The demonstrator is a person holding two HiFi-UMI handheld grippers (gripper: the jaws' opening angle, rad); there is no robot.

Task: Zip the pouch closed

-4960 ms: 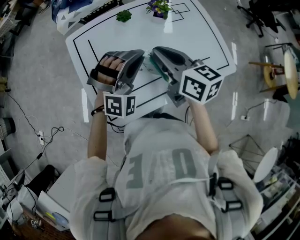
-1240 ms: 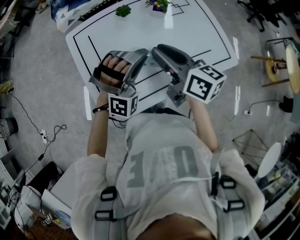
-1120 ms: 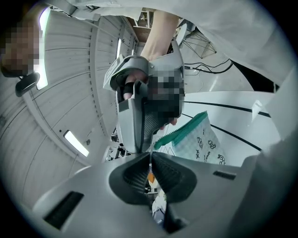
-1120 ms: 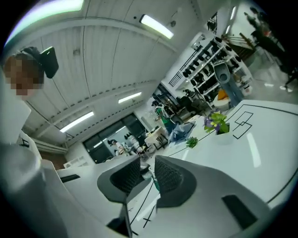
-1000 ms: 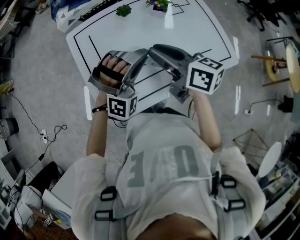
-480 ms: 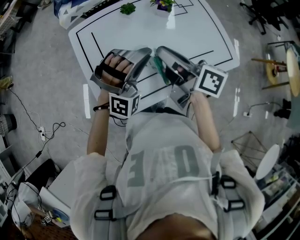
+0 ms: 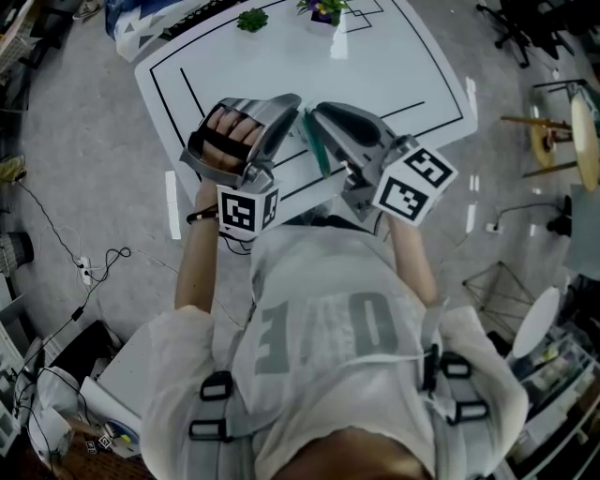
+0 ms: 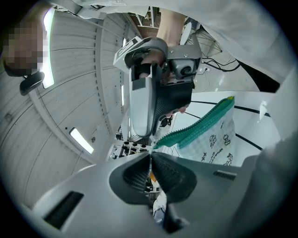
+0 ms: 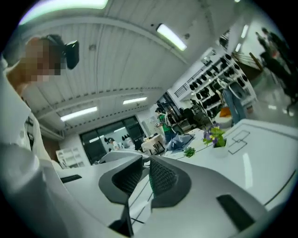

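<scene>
The pouch is white with small drawings and has a teal zipper edge. It is held up over the near edge of the white table. My left gripper is shut on the zipper's near end. In the head view the left gripper and right gripper meet tip to tip, with the pouch's teal strip between them. The right gripper has its jaws nearly together with a thin teal edge between the pads. The zipper pull itself is hidden.
Black lines mark the table top. A small green plant and a pot of purple flowers stand at its far side. Cables lie on the floor to the left. Chairs and stands sit on the right.
The right gripper has rolled, and its marker cube swung down and to the right. Its tip stays at the pouch. The left gripper has kept still.
</scene>
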